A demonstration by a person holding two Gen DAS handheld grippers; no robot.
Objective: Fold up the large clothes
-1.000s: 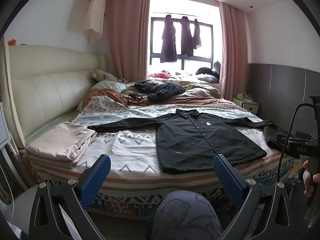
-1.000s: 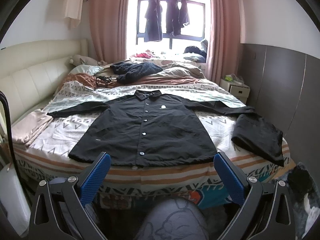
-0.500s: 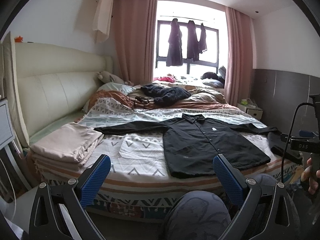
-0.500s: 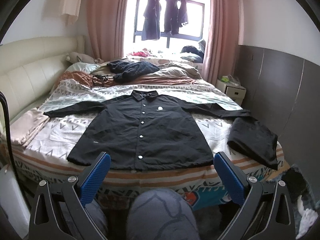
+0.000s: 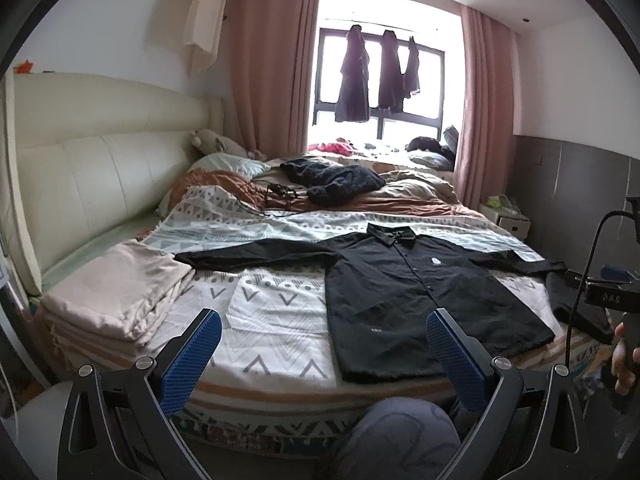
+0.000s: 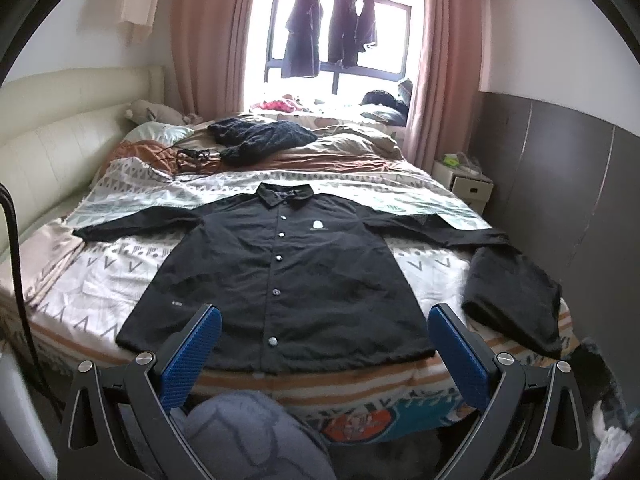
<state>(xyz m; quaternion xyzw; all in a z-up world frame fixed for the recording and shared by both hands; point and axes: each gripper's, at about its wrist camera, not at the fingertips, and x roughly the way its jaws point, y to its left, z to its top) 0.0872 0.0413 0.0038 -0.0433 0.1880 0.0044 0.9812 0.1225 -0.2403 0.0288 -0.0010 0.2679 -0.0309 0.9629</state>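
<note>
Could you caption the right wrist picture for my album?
Open right gripper facing a black button-up jacket spread flat on the bed.

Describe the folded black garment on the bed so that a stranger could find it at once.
Start at the bed with the patterned cover. A black jacket lies spread flat on it. The folded black garment lies by the jacket's right-hand sleeve, at the bed's near corner; unlike the jacket, it is a compact bundle showing no buttons.

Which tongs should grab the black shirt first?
Probably the right tongs: they hang open straight over the black shirt hem. From the left tongs, also open, the shirt lies off to the right, with bare bedspread ahead.
</note>
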